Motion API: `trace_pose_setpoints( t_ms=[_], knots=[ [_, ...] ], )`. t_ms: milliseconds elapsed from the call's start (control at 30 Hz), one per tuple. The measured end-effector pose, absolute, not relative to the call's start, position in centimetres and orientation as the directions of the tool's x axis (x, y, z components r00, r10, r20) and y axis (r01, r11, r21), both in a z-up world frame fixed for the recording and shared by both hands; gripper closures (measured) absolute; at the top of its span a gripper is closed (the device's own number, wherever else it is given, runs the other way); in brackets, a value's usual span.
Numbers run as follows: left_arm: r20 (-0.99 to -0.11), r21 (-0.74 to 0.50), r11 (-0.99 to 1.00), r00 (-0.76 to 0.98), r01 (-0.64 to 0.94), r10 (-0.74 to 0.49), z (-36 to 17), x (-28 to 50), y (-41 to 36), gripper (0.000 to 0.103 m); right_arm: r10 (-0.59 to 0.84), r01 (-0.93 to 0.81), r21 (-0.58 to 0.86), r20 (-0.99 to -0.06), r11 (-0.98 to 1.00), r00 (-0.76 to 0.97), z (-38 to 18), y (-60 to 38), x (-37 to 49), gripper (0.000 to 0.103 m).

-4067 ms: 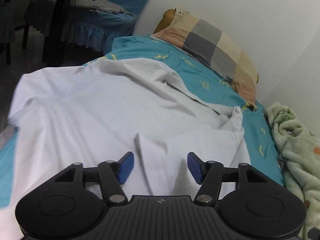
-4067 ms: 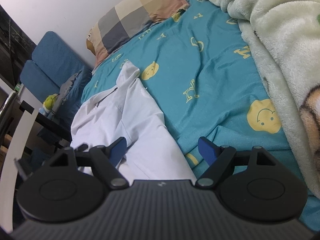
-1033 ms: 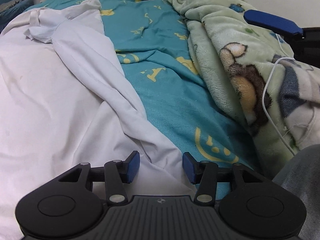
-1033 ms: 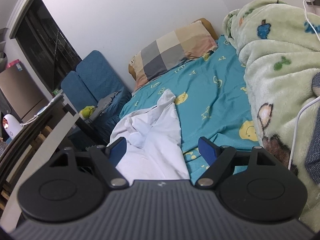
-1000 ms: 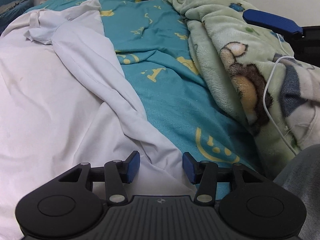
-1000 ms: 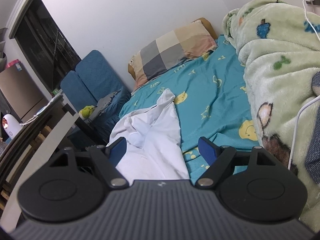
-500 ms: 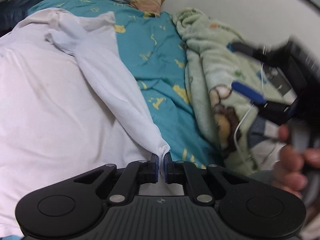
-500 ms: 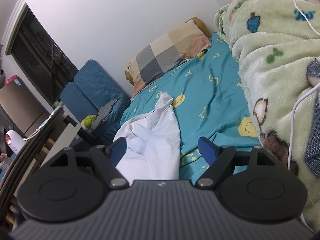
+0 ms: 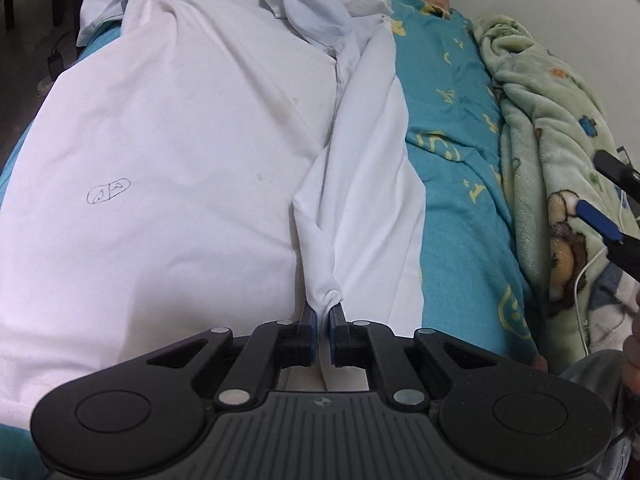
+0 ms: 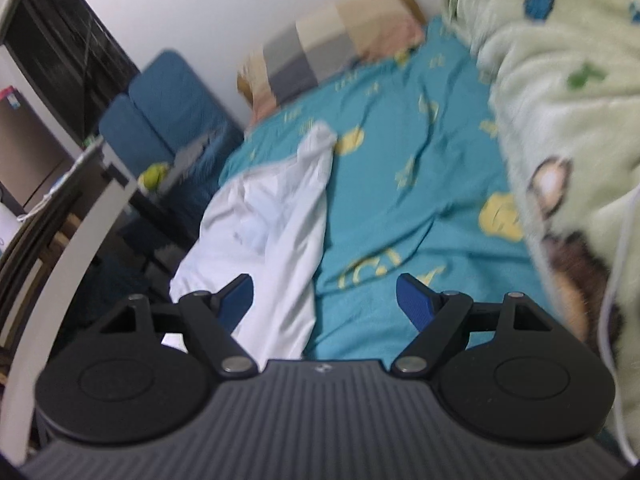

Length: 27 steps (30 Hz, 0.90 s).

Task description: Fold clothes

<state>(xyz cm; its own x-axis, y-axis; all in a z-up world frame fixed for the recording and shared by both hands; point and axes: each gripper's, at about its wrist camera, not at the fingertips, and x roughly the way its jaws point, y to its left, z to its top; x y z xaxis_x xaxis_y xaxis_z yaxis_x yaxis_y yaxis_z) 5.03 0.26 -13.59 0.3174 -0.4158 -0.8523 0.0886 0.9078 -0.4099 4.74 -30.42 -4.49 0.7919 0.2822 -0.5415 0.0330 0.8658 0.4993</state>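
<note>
Left gripper [image 9: 323,316] now clenched on white shirt [image 9: 180,152] hem, lifted; right gripper [image 10: 325,294] stays released

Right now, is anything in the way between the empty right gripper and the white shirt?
Nothing visible is. The right gripper is open, and only bare bedsheet and the white shirt show ahead of it. The fluffy blanket lies off to its right. The left gripper is shut on the shirt's corner.
</note>
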Motion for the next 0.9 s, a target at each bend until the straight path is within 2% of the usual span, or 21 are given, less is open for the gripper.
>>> trace_pose_setpoints(
  t_ms=[100,133,167,367,500,567,667,733,833,900],
  knots=[
    [-0.843,-0.433,0.896,0.31,0.093,-0.44,-13.6,4.8,0.9,0.094,0.296,0.023,0.484,-0.571,0.875,0.765,-4.6,-29.1,6.5,0.023],
    [-0.837,-0.443,0.892,0.314,0.092,-0.449,-13.5,4.7,1.1,0.088,0.301,0.02,0.479,-0.581,0.877,0.756,-4.7,-28.7,7.1,0.023],
    [-0.832,-0.448,0.89,0.324,0.088,-0.451,-13.3,4.7,1.5,0.077,0.305,0.016,0.474,-0.591,0.88,0.747,-4.8,-28.3,7.7,0.023],
    [-0.77,-0.505,0.863,0.439,0.024,-0.463,-11.0,7.1,6.1,0.042,0.329,-0.016,0.447,-0.634,0.894,0.7,-5.6,-25.8,10.4,0.023],
    [-0.714,-0.558,0.819,0.581,-0.137,-0.39,-10.4,11.9,12.7,0.036,0.336,-0.015,0.431,-0.681,0.902,0.651,-7.4,-25.3,11.0,0.023],
    [-0.704,-0.599,0.753,0.629,-0.274,-0.33,-11.4,14.6,16.2,0.034,0.343,0.003,0.45,-0.685,0.893,0.642,-7.9,-25.9,10.9,0.023],
    [-0.695,-0.634,0.663,0.669,-0.397,-0.264,-13.4,18.3,20.5,0.034,0.35,0.029,0.474,-0.688,0.88,0.636,-8.6,-26.5,11.0,0.023],
    [-0.7,-0.665,0.593,0.655,-0.453,-0.285,-15.6,20.8,23.1,0.033,0.34,0.034,0.461,-0.7,0.887,0.628,-9.0,-26.3,11.4,0.023],
    [-0.643,-0.758,0.41,0.685,-0.506,-0.343,-19.3,22.3,26.1,0.039,0.295,0.015,0.388,-0.726,0.922,0.621,-9.3,-25.2,11.8,0.023],
    [-0.614,-0.781,0.39,0.713,-0.488,-0.337,-20.2,23.0,27.2,0.041,0.3,-0.001,0.376,-0.738,0.927,0.605,-9.7,-24.6,12.2,0.023]
  ],
)
